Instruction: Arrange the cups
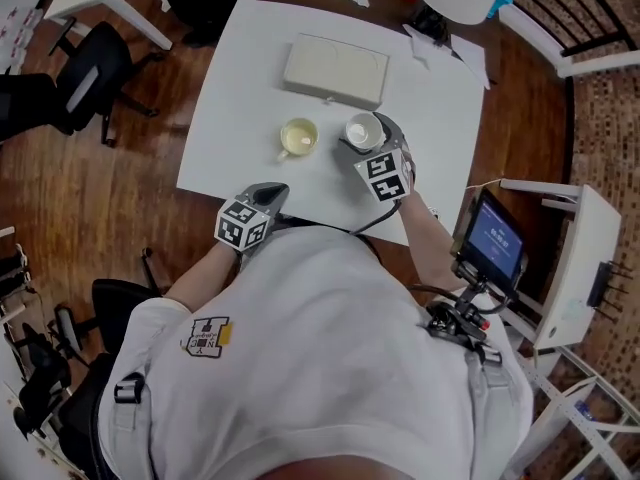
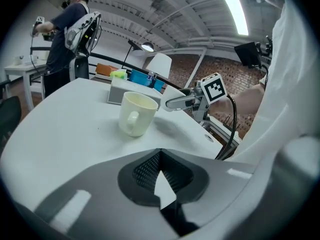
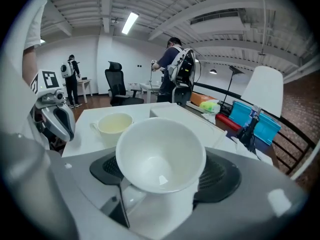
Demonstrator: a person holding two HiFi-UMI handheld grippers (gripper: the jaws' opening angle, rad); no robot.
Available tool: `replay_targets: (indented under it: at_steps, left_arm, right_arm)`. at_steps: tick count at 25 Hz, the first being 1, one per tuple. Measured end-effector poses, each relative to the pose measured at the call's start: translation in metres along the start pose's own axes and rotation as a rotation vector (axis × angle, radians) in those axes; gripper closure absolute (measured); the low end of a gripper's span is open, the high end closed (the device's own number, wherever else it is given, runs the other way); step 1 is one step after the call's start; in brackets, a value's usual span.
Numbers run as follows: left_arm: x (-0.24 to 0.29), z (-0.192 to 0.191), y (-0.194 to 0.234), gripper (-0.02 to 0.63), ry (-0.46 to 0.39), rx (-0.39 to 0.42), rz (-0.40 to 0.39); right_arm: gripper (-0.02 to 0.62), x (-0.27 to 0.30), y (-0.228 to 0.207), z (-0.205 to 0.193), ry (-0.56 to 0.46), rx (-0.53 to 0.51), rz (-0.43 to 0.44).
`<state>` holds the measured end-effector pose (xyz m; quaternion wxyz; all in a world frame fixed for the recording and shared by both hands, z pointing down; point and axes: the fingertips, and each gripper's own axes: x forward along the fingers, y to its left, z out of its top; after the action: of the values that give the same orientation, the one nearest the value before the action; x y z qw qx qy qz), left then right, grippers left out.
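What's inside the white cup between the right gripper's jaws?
Nothing: the white cup shows a bare, glossy white inside down to its bottom. Its underside and lower outer wall are covered by the right gripper and its own rim.

My head camera looks steeply down from above the shoulders, and the white surface (image 1: 250,58) sits in the upper middle of the frame, well off. The camera on my left gripper (image 1: 268,196) rides low at the surface's near edge and faces across it. The one on my right gripper (image 1: 368,133) also faces across, with the white cup (image 3: 161,154) very close at centre. All three views share the cream cup (image 2: 136,113) and the pale box (image 1: 335,70).
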<state>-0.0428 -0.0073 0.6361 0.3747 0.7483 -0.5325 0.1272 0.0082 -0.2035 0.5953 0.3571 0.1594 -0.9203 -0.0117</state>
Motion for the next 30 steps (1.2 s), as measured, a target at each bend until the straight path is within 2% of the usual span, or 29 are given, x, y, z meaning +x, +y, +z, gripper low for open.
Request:
replay_targets:
  at_steps: [9,17,20,24,30]
  left_arm:
    - [-0.007,0.012,0.008,0.606,-0.076,-0.005,0.034]
    - [-0.046,0.0,0.033,0.606,-0.14,-0.117,0.142]
    - [-0.059,-0.012,0.038,0.606,-0.159,-0.162,0.187]
    - [-0.07,-0.019,0.046,0.606,-0.176,-0.195,0.228]
    - [-0.084,-0.033,0.051,0.606,-0.18,-0.259,0.284]
  right_arm:
    - [0.189,0.011,-0.012,0.079,-0.067,-0.106,0.096]
    - [0.189,0.047,-0.031,0.142,-0.094,-0.149,0.108]
    - [0.189,0.059,-0.031,0.155,-0.097,-0.167,0.126]
    - [0.187,0.083,-0.048,0.168,-0.094,-0.142,0.122]
    - [0.187,0.124,-0.058,0.17,-0.053,-0.133,0.123]
